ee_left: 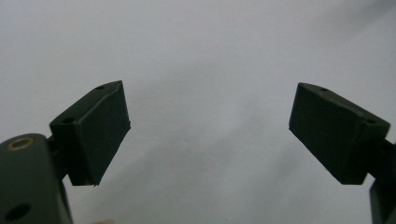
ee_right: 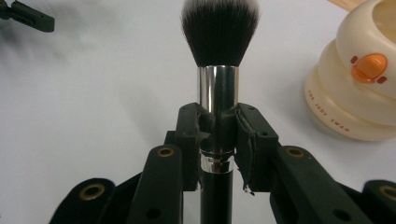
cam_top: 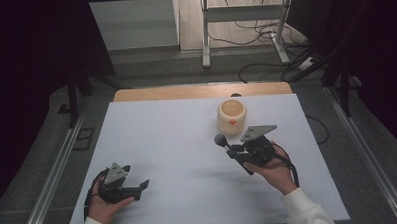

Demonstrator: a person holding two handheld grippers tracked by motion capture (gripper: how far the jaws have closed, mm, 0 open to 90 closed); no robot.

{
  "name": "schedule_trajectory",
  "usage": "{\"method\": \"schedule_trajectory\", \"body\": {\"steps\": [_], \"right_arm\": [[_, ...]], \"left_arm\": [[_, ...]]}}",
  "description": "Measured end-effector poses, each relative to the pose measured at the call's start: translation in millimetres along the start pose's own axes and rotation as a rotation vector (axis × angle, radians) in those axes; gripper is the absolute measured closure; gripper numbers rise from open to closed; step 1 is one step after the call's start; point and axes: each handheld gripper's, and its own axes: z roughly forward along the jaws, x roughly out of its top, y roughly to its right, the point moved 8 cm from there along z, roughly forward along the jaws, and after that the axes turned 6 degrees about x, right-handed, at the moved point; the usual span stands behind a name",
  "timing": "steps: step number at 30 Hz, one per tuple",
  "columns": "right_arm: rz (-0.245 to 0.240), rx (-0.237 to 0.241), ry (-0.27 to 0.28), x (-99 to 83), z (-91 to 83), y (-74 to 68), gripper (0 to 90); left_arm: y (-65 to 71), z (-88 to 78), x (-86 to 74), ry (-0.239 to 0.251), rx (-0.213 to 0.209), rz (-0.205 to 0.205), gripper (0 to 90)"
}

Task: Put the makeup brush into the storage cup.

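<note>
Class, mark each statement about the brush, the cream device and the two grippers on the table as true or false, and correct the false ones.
1. The right gripper clamps a makeup brush. True.
2. The left gripper holds the brush. False: its jaws stand open with nothing between them.
3. The cream device has an orange button. True.
4. The cream device lies on its side. False: it stands upright on the white table.

My right gripper (ee_right: 218, 135), black, carries a makeup brush (ee_right: 218, 70): black bristles tipped white, silver ferrule, black handle. Cream device (ee_right: 359, 79) bears an orange button. Table (cam_top: 177, 142) white; my left gripper (ee_left: 208, 135) black.
</note>
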Motion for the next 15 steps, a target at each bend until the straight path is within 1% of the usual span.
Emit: {"method": "schedule_trajectory", "body": {"steps": [9, 10, 15], "right_arm": [[0.020, -0.012, 0.021, 1.9, -2.2, 3.1, 71.9], [0.029, -0.016, 0.029, 2.7, -2.8, 3.6, 71.8], [0.037, -0.022, 0.040, 3.9, -4.3, 5.0, 71.9]], "left_arm": [[0.1, -0.1, 0.2, 0.002, 0.000, -0.001, 13.2], [0.1, -0.1, 0.2, 0.002, 0.001, -0.001, 13.2], [0.0, -0.3, 0.8, 0.004, 0.003, -0.002, 13.2]]}}
